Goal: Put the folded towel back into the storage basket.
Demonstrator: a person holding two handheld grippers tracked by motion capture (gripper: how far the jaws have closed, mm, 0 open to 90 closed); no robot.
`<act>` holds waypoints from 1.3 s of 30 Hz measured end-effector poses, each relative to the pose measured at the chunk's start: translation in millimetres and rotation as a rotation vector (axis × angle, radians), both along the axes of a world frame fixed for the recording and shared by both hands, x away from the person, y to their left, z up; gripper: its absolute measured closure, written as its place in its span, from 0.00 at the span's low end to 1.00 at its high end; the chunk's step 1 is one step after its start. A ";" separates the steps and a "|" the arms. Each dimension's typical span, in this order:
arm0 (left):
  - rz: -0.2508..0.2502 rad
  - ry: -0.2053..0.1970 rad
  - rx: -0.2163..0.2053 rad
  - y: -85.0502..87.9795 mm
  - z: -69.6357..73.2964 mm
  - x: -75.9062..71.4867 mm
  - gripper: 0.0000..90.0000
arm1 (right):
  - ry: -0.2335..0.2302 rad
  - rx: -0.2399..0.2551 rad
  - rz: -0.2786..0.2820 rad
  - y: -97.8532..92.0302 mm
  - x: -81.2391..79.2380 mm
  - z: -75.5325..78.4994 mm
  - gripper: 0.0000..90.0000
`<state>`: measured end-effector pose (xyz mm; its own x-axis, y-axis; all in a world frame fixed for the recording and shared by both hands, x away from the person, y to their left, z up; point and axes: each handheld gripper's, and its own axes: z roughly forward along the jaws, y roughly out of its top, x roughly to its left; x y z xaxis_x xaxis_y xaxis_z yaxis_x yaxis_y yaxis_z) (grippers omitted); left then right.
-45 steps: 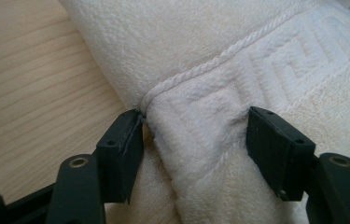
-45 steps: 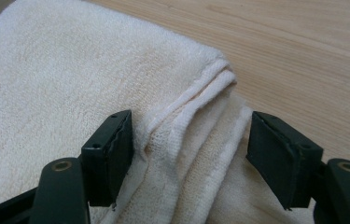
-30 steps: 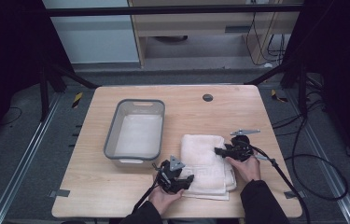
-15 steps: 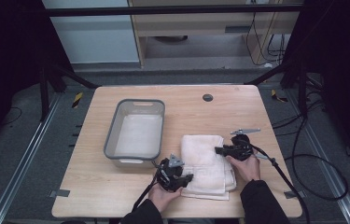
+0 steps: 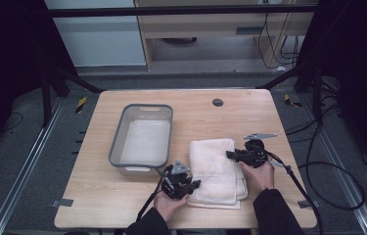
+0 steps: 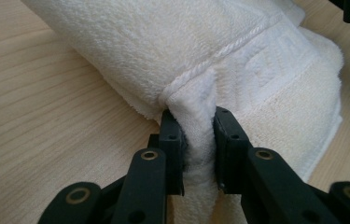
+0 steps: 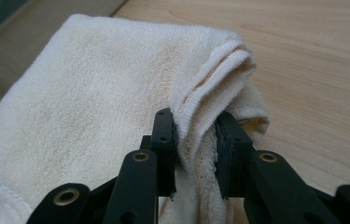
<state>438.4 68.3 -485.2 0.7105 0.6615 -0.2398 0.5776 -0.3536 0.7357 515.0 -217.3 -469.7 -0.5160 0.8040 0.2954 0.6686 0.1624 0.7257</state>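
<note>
Left gripper [image 5: 194,184] clamped on near-left towel [image 5: 217,169] edge; right gripper [image 5: 230,154] pinching the right edge. Towel folded on table [image 5: 98,205], just beside grey bin [image 5: 117,142]. Grasp judged done; lift and placement remaining.

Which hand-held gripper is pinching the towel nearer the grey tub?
The left hand-held gripper: it grips the towel on the edge facing the grey tub, while the right hand-held gripper pinches the opposite edge.
</note>
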 end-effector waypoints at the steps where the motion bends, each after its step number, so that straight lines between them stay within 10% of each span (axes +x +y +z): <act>1: -0.003 -0.008 -0.001 1.0 1.5 -0.4 0.83 | -0.009 0.007 0.002 -0.3 -0.9 2.6 0.80; 39: 0.018 -0.200 -0.144 32.1 84.4 -6.1 0.84 | -0.240 0.100 -0.032 12.7 -22.5 100.8 0.80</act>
<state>432.3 100.4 -400.9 0.7419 0.6435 -0.1883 0.4205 -0.2278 0.8782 492.4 -204.5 -368.9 -0.5557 0.7941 0.2462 0.4789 0.0637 0.8756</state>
